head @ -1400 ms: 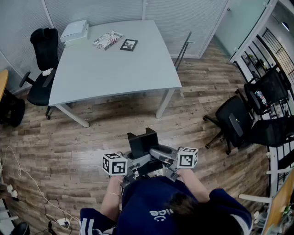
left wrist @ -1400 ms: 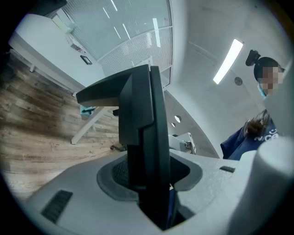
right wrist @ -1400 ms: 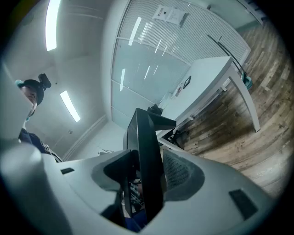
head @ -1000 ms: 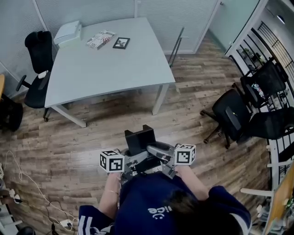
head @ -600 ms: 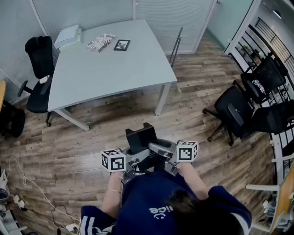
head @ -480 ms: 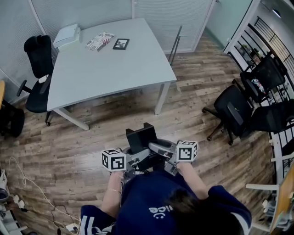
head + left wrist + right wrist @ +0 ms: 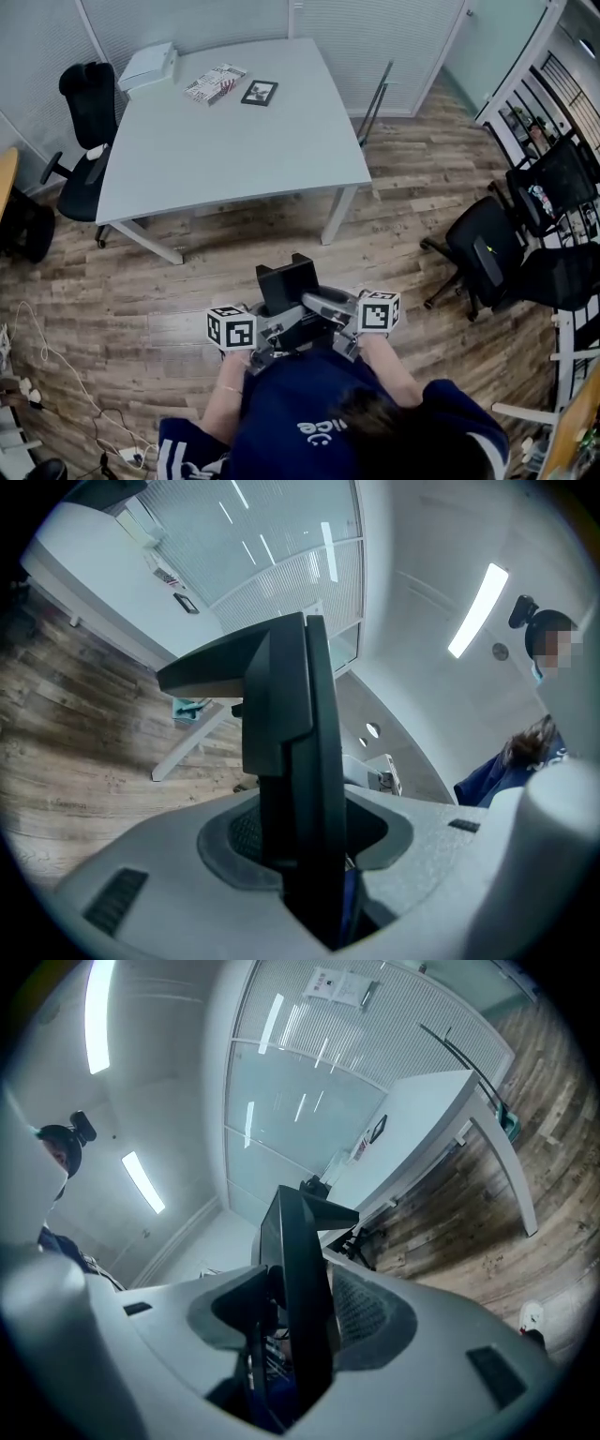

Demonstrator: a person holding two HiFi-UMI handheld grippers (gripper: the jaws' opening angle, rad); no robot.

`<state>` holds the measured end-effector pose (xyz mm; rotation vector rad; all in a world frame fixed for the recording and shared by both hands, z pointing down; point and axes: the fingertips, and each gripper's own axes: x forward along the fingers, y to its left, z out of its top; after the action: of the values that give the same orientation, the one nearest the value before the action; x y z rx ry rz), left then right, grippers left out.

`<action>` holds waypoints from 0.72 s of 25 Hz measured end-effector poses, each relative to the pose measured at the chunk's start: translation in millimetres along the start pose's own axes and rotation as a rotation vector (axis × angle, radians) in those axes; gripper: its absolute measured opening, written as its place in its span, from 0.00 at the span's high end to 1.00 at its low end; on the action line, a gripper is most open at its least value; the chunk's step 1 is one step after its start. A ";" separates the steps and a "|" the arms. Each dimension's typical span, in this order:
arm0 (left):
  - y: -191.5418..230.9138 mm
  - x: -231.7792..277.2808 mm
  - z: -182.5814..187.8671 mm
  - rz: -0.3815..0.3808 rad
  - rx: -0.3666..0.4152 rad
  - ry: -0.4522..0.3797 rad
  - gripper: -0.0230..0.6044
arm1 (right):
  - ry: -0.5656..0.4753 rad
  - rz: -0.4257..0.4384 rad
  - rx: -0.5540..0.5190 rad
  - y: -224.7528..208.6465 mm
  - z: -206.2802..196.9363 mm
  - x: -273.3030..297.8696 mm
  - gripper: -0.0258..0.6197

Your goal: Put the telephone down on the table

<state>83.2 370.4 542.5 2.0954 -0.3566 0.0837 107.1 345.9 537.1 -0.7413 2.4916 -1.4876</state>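
Holding the telephone (image 7: 289, 284) up in the air between both tongs, close in front of the person's chest, over the wooden floor (image 7: 141, 300). It is not on the worktop (image 7: 234, 141), which stands well apart, further ahead.

Left tongs (image 7: 265, 330) grip the phone from its left side and right tongs (image 7: 343, 324) from its right; marker cubes face up on either side. Both sets are clamped on the phone, not gaping.

Left gripper view: black upright slab of the phone (image 7: 300, 761) dead centre, with a grey moulded part and its mesh recess wrapped round the foot. Right gripper view shows the same layout (image 7: 300, 1279), with the worktop's edge and leg beyond.

On the worktop, all at the far left corner: a white box (image 7: 150, 66), a printed booklet (image 7: 215, 82) just beside it, then a small black picture frame (image 7: 260, 92). Rest of the top is bare grey.

One black office chair (image 7: 84, 141) sits at the worktop's left end, and more black chairs (image 7: 487, 253) are grouped at the right of the room. Cables (image 7: 56, 384) trail over the floor lower left. The person wears a dark blue top (image 7: 309, 422).
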 end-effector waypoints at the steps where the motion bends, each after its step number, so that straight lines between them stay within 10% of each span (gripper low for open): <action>1: 4.4 6.8 8.2 0.007 -0.002 -0.003 0.70 | 0.005 0.004 0.001 -6.2 9.6 1.3 0.61; 18: 57.4 118.7 144.3 0.081 -0.022 -0.105 0.70 | 0.090 0.066 -0.028 -92.8 172.8 15.0 0.61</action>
<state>168.1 194.4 538.0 2.0679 -0.5035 0.0177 188.6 166.9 532.4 -0.6023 2.5803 -1.4989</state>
